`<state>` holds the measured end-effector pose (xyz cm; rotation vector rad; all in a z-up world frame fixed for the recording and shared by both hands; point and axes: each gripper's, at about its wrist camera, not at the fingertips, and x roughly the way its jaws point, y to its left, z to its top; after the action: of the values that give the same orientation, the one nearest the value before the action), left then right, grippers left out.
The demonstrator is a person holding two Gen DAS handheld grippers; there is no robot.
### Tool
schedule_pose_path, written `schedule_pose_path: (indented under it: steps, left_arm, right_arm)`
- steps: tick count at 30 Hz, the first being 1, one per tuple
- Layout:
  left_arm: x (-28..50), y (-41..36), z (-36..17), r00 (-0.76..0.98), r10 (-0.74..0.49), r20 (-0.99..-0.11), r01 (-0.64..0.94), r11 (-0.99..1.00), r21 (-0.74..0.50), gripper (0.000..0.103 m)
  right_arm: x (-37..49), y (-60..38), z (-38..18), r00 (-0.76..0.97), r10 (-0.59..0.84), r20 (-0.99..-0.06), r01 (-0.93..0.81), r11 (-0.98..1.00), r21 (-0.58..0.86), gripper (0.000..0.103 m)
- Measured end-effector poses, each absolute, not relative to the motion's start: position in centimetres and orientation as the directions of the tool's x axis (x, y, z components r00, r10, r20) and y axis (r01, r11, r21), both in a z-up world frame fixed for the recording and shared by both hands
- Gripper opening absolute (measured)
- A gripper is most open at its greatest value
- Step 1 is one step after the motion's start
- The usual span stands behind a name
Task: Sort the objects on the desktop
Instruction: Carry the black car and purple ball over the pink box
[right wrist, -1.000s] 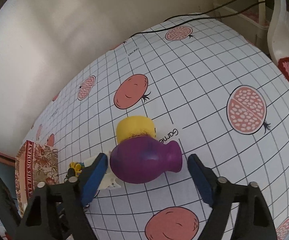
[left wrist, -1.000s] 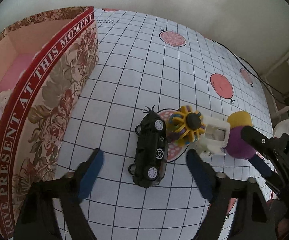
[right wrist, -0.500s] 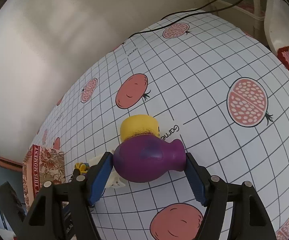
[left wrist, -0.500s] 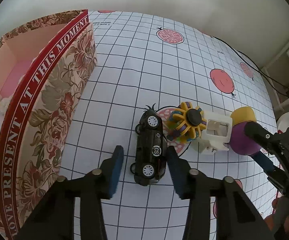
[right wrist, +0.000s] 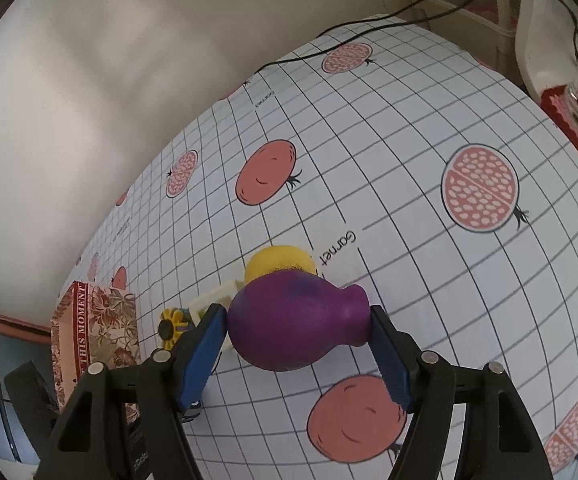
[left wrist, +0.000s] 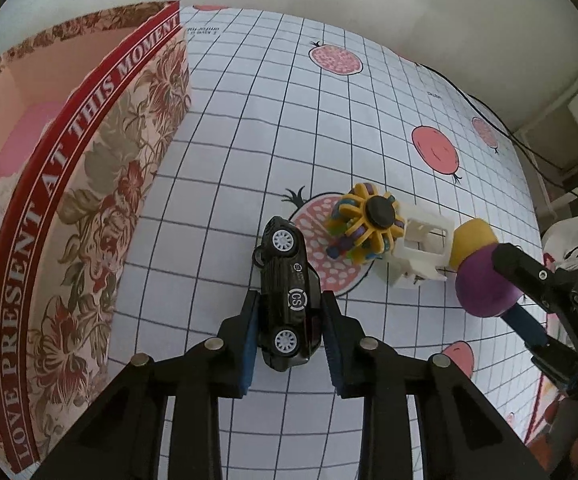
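A black toy car (left wrist: pixel 289 272) lies on its side on the grid tablecloth (left wrist: pixel 249 120). My left gripper (left wrist: pixel 289 298) straddles its rear half; the jaws are closing and both blue pads touch the car's sides. A purple vase (right wrist: pixel 293 328) lies sideways between the pads of my right gripper (right wrist: pixel 297 314), which is shut on it, one pad on the base and one on the mouth. In the left wrist view the same purple vase (left wrist: pixel 485 284) and right gripper (left wrist: pixel 501 284) sit at the right. A yellow foam ball (right wrist: pixel 281 260) touches the vase from behind.
A floral gift box (left wrist: pixel 89 168) with a red lettered rim stands open at the left, crumpled paper inside. A yellow spoked toy (left wrist: pixel 369 228) and a white plastic frame (left wrist: pixel 425 248) lie between car and vase. A black cable (right wrist: pixel 369 28) runs along the table's far edge.
My left gripper's jaws have come in from wide open to both sides of the car. The right gripper's pads have closed onto the vase's ends.
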<state>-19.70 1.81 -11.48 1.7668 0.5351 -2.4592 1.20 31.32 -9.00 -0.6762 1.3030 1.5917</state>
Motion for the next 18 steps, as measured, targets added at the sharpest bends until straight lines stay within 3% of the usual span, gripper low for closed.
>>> schedule_pose_path:
  steps: [18]
  left_arm:
    - [-17.7,2.4,-7.4,-0.384,0.175,-0.906,0.173,-0.951,-0.256,0.031]
  right_arm:
    - [1.0,30.3,-7.3,-0.471,0.273,-0.839,-0.87,0.015,0.493,0.074]
